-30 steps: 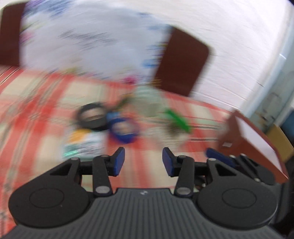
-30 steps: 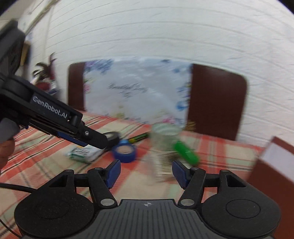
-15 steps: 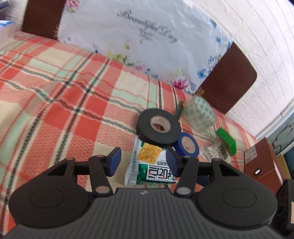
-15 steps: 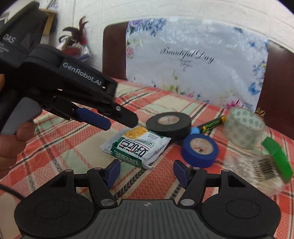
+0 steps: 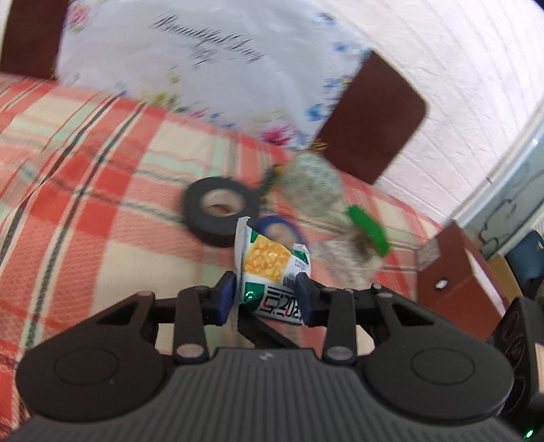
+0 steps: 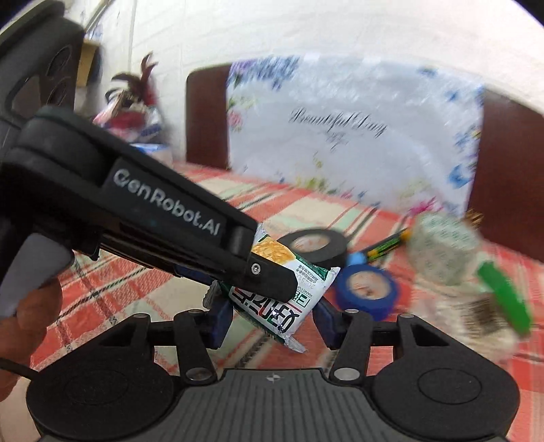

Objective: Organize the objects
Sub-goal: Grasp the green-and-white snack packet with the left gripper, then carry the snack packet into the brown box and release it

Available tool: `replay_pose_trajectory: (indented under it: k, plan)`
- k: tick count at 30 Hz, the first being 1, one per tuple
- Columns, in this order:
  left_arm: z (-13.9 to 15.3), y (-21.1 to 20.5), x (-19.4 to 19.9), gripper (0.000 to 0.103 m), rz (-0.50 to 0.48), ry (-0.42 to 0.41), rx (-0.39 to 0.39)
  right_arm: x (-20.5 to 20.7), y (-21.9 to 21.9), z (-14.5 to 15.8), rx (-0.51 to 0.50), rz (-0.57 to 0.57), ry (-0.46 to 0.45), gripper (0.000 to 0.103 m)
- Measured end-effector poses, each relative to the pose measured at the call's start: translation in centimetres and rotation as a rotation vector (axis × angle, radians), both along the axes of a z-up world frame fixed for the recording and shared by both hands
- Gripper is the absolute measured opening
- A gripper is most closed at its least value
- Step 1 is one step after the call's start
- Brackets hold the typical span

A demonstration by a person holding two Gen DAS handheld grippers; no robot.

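The plaid-clothed surface (image 5: pixel 85 190) now lies below the snack packet (image 5: pixel 272 268), which half a second ago rested there. The left tongs (image 5: pixel 265 299) clamp it aloft; the right tongs (image 6: pixel 270 316) gape wide just behind it, perhaps for a handover.

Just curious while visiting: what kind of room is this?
Probably a home dining area: a plaid tablecloth, brown chair backs against a white brick wall, plus household clutter like tape rolls.

"GenRobot.AI" on left tongs (image 6: pixel 268 272) body; behind them, "Beautiful Day" on floral sheet (image 6: pixel 340 125); snack packet (image 6: pixel 289 289) print unreadable.
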State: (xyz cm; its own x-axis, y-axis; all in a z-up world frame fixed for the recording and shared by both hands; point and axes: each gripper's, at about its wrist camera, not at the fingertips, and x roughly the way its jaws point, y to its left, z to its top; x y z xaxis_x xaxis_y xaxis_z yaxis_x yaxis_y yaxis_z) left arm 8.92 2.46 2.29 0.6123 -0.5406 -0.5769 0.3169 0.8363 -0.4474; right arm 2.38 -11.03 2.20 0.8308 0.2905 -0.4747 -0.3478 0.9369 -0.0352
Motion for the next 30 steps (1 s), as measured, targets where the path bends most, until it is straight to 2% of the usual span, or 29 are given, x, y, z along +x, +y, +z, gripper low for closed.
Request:
replay_pose_trajectory:
  k: [6, 12, 16, 19, 24, 25, 27, 30]
  plan:
    - [3.7, -7.0, -2.1, 0.04, -0.142, -0.109, 0.02, -3.7, -4.8, 3.2, -0.01, -0.137, -0.107, 0.051]
    - [6.3, -17.8, -3.9, 0.041, -0.342, -0.193, 0.034, -7.5, -12.9, 5.4, -0.013, -0.349, -0.179, 0.051]
    - [6.9, -24.7, -4.8, 0.041, -0.455, -0.224, 0.049, -9.7, -18.7, 5.8, 0.001, -0.487, -0.21, 0.051]
    - [6.3, -28.9, -5.0, 0.041, -0.517, -0.219, 0.064, -10.6, -22.4, 5.4, 0.025, -0.564, -0.202, 0.052]
    - [4.6, -33.4, -4.4, 0.041, -0.566, -0.195, 0.113, -10.6, -26.3, 3.8, 0.07, -0.637, -0.149, 0.055]
    - [4.3, -33.8, -4.3, 0.045, -0.564, -0.196, 0.125, -10.5, -26.8, 3.5, 0.08, -0.645, -0.141, 0.056]
    - [3.9, -34.2, -4.0, 0.047, -0.545, -0.2, 0.162, -10.4, -27.5, 3.2, 0.116, -0.648, -0.142, 0.067]
    - [3.8, -34.1, -3.3, 0.047, -0.522, -0.181, 0.166, -10.2, -27.4, 2.9, 0.095, -0.661, -0.155, 0.073]
